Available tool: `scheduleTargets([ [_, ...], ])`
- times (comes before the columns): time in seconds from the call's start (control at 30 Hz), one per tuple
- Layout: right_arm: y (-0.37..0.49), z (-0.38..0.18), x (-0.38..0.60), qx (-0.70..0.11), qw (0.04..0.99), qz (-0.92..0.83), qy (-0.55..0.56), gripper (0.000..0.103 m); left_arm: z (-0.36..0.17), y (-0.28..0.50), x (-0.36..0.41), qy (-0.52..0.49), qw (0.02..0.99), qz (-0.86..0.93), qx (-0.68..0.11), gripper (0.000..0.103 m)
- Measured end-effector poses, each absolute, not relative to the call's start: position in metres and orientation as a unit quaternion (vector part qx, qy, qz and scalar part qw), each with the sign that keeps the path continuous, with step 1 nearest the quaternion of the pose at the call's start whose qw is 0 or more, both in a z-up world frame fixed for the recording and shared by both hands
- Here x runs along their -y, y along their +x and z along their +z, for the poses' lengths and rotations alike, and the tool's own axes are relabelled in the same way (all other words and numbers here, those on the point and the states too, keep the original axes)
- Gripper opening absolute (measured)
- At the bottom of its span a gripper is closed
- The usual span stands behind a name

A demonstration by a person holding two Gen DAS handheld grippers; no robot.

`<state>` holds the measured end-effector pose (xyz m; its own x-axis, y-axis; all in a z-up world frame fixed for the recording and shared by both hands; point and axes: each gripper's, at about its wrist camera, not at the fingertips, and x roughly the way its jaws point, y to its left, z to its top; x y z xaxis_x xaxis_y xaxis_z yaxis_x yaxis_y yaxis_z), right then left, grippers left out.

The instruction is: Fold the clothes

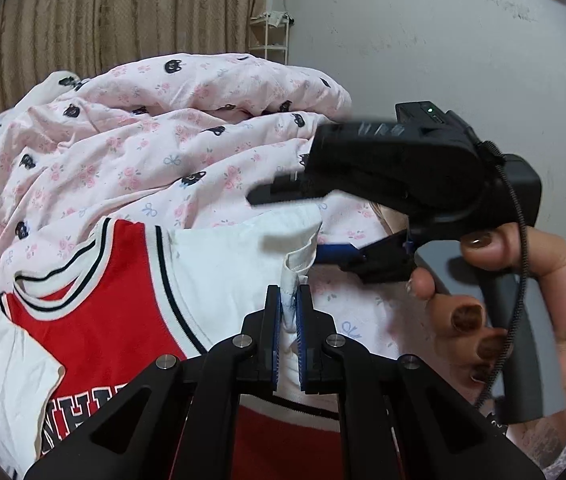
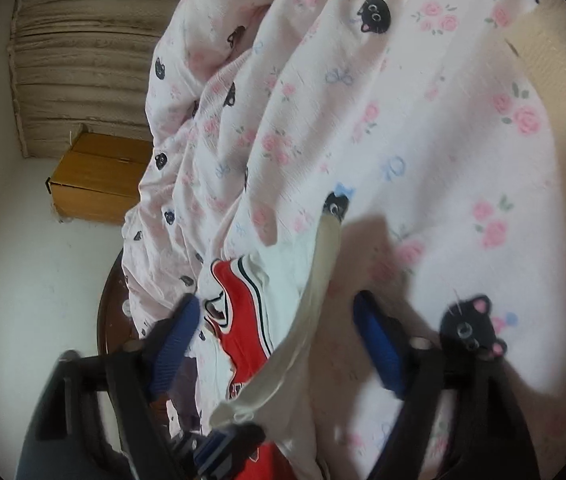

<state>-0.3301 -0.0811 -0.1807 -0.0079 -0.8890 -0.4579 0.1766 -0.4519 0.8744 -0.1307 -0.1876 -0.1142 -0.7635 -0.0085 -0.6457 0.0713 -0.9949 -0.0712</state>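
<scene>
Left wrist view: the left gripper [image 1: 289, 300] pinches the shirt [image 1: 95, 312] sleeve edge, while the right gripper [image 2: 275, 332], jaws apart, hangs just right of that sleeve.

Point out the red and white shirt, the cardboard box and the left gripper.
red and white shirt [image 1: 95, 304]: left wrist view, red chest panel.
cardboard box [image 2: 95, 176]: right wrist view, its side.
left gripper [image 1: 290, 304]: left wrist view, between fingertips.

So the shirt [image 1: 95, 312] is a red basketball-style tee with white sleeves, black-and-white striped trim and block letters on the chest. It's lying crumpled on the bed, one white sleeve edge [image 1: 291, 276] lifted and bunched.
</scene>
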Motion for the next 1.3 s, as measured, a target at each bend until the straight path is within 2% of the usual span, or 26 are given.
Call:
scheduleTargets([
  [0.03,-0.331,-0.179,0.084,0.305,0.418,-0.642,0.565,0.044,-0.115,-0.128,0.190,0.341,0.021,-0.938,-0.057,0.006],
  [0.13,-0.330,-0.176,0.093,0.281,0.413,-0.661,0.560,0.022,-0.117,-0.120,0.198,0.334,0.024,-0.938,-0.090,0.006],
  [0.33,-0.320,-0.151,0.115,0.241,0.443,-0.686,0.525,0.010,-0.125,-0.103,0.216,0.322,0.033,-0.933,-0.160,0.006],
  [0.7,-0.280,-0.124,0.157,0.155,0.515,-0.680,0.499,0.010,-0.141,-0.067,0.234,0.305,0.063,-0.914,-0.261,0.006],
  [1.17,-0.252,-0.154,0.199,0.087,0.519,-0.663,0.533,0.013,-0.168,-0.042,0.254,0.327,0.084,-0.874,-0.350,0.006],
  [1.2,-0.250,-0.154,0.200,0.085,0.523,-0.658,0.535,0.014,-0.168,-0.041,0.254,0.328,0.085,-0.873,-0.352,0.006],
  [1.27,-0.246,-0.155,0.203,0.079,0.531,-0.650,0.538,0.025,-0.170,-0.038,0.256,0.331,0.085,-0.870,-0.356,0.007],
  [1.3,-0.244,-0.155,0.204,0.077,0.536,-0.645,0.539,0.039,-0.170,-0.037,0.256,0.333,0.086,-0.869,-0.356,0.007],
])
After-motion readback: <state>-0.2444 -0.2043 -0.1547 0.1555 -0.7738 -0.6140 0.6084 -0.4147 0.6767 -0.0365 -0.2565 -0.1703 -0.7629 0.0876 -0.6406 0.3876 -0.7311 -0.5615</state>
